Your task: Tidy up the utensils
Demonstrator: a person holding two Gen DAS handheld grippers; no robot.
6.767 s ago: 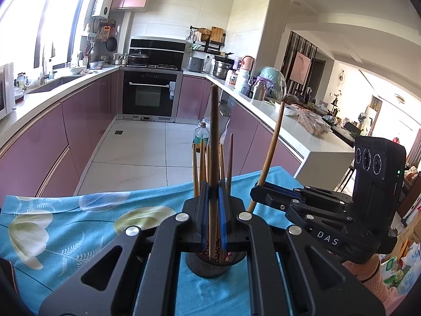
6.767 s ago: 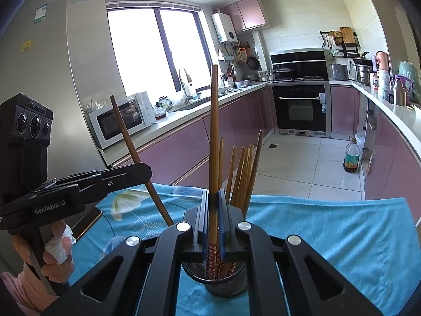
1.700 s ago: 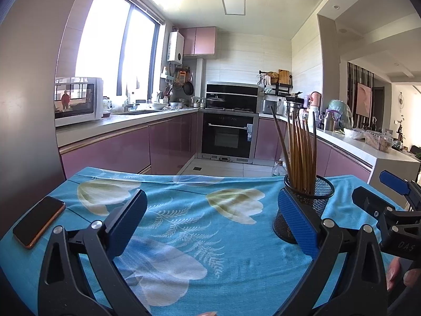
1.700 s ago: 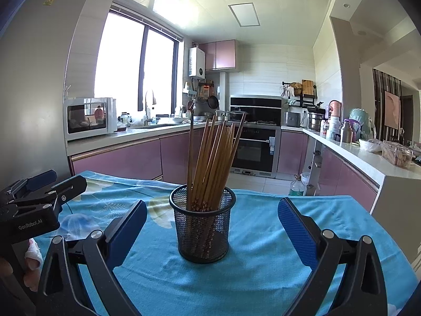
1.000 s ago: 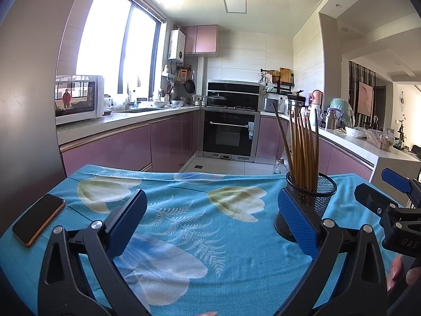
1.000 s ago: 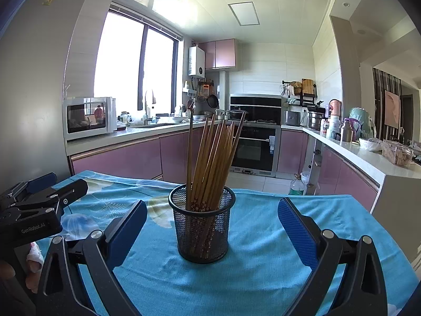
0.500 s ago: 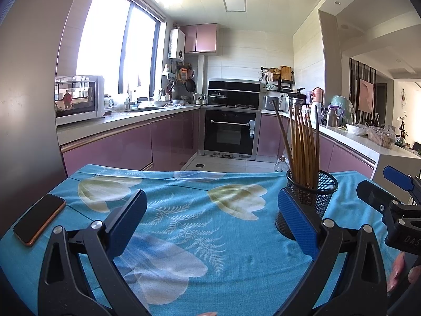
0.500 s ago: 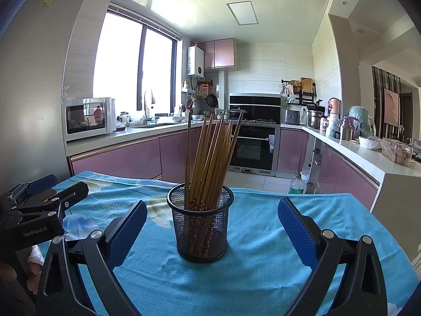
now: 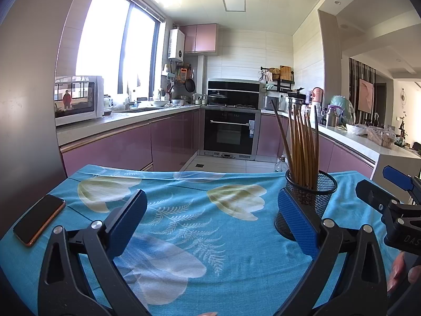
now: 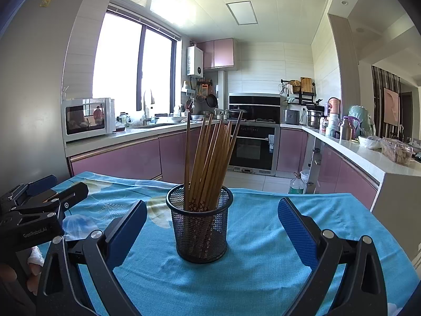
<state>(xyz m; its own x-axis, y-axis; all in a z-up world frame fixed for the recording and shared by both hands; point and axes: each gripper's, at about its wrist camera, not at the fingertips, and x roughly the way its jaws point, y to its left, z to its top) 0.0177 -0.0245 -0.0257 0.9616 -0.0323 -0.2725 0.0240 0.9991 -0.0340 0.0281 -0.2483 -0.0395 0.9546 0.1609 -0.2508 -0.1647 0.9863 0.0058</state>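
Left wrist: left gripper (image 9: 209, 217) is hanging spread, empty; mesh holder (image 9: 310, 202) is standing just right of it.

Right wrist: right gripper (image 10: 211, 222) is gaping, empty, facing chopsticks (image 10: 208, 163) bunched upright inside. Sorting looks done; next, probably backing off.

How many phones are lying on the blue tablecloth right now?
1. A single phone with an orange edge lies flat near the left edge of the tablecloth, well left of the mesh holder with chopsticks. Another could be hidden behind either gripper's frame.
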